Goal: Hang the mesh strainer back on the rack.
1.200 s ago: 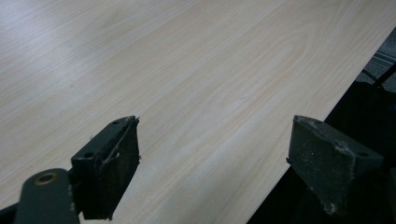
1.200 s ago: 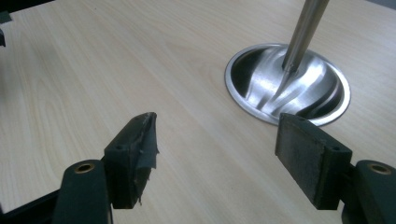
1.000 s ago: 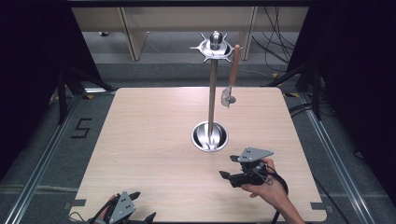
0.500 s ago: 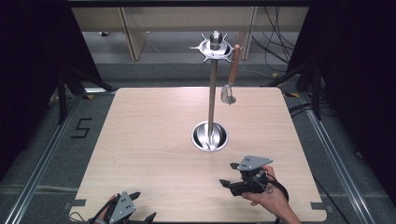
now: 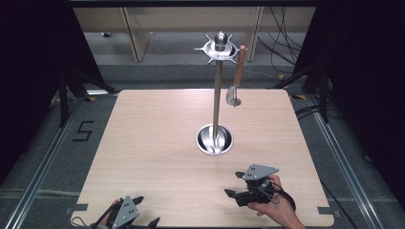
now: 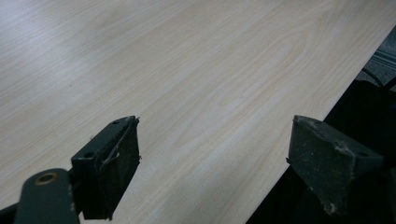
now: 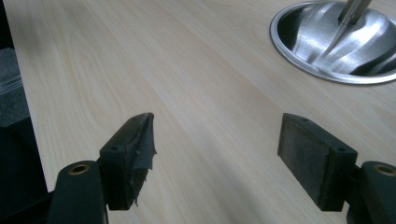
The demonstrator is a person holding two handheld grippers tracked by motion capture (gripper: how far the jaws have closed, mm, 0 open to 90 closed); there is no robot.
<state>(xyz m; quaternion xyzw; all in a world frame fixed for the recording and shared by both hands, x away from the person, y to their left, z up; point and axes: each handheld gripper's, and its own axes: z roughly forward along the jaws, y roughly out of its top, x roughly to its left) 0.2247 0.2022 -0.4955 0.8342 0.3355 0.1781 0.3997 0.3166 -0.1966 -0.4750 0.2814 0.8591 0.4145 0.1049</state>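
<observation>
Clearly nearer: right claw (image 5: 233,183), jaws apart and empty; hanging spatula (image 5: 235,81) upright, far off at twelve o'clock.

I see a pale wood-grain table (image 5: 157,143) with rounded corners, standing on a grey floor (image 5: 43,157). Just right of its centre, toward three o'clock, the round steel base (image 5: 215,140) of a utensil stand rests directly on the top. From that base a thin pole (image 5: 217,100) rises toward twelve o'clock.
</observation>
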